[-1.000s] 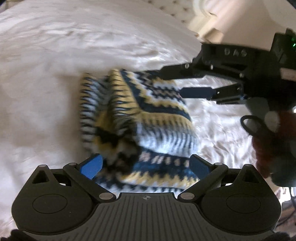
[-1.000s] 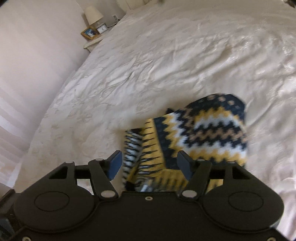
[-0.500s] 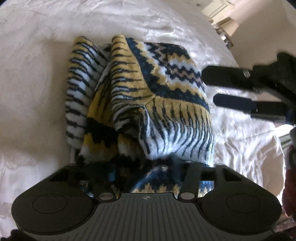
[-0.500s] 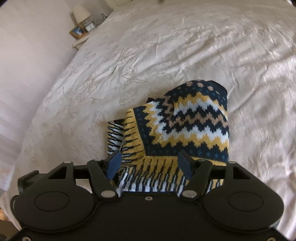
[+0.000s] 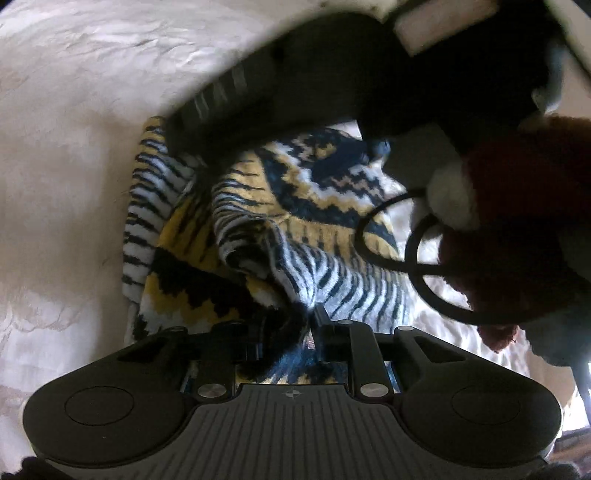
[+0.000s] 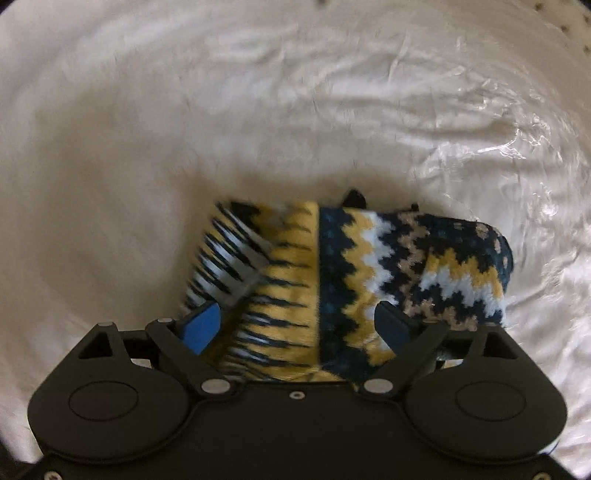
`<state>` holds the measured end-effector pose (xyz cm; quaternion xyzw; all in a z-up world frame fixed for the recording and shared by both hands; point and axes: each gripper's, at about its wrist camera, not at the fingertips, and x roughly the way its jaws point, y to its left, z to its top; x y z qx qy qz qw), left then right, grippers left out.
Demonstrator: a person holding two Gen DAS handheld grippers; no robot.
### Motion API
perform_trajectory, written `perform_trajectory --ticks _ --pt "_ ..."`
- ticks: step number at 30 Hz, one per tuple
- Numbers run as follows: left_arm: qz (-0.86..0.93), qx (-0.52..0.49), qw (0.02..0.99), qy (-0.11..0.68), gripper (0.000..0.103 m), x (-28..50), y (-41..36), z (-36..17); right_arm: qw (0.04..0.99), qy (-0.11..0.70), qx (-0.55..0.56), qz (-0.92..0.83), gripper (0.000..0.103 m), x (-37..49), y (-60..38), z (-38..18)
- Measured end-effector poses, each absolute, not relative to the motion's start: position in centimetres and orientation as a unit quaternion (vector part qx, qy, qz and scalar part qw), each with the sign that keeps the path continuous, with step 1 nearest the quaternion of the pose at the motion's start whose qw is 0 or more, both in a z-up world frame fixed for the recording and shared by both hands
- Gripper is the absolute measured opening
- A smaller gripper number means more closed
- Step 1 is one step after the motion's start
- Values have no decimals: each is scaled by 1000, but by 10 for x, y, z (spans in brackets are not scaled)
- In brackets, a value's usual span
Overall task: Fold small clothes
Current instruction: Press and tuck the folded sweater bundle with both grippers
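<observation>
A small knitted garment (image 5: pixel 303 221) with navy, yellow, white and tan zigzags lies bunched on the cream bedspread (image 5: pixel 66 184). My left gripper (image 5: pixel 291 328) is at its near edge. The jaws are closing, and a raised fold of the knit is pinched between the fingers. The right gripper (image 6: pixel 295 321) points down over the garment (image 6: pixel 351 266). Its jaws are opening, and the blue pads (image 6: pixel 201 325) straddle the knit without pressing it. In the left wrist view the right gripper's body (image 5: pixel 332 74) is a dark blur above the garment.
A person's dark red sleeve with a white cuff (image 5: pixel 517 221) and a looping black cable (image 5: pixel 388 240) hang over the garment's right side. Wrinkled bedspread (image 6: pixel 295 110) spreads on all sides. A tufted headboard (image 6: pixel 580 29) shows at the far right corner.
The left gripper's jaws came together on the garment's near fold. The right gripper swung in over the garment, tipped downward, and its jaws widened.
</observation>
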<state>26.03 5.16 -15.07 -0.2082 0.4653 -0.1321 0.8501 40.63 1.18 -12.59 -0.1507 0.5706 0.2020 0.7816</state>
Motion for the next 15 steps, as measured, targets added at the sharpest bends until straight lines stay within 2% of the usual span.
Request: perform_trajectory --ticks 1,2,3,4,5,6,11,15 --pt "-129 -207 851 465 22 260 52 -151 776 577 -165 193 90 407 12 -131" --pt "-131 -204 853 462 22 259 52 -151 774 581 -171 185 85 408 8 -135" --pt "-134 -199 855 460 22 258 51 -150 774 583 -167 182 65 408 3 -137" --pt "-136 -191 859 456 22 258 50 -149 773 587 -154 183 54 409 -4 -137" --pt "-138 -186 862 452 20 257 48 -147 770 595 -132 191 35 410 -11 -136" --pt "-141 -184 863 449 17 256 47 -146 766 603 -102 197 24 412 -20 -134" --pt "-150 -176 878 419 14 250 46 -128 782 579 23 230 13 407 -55 -109" --pt "-159 -169 893 386 14 242 53 -108 787 554 67 264 14 402 -60 -82"
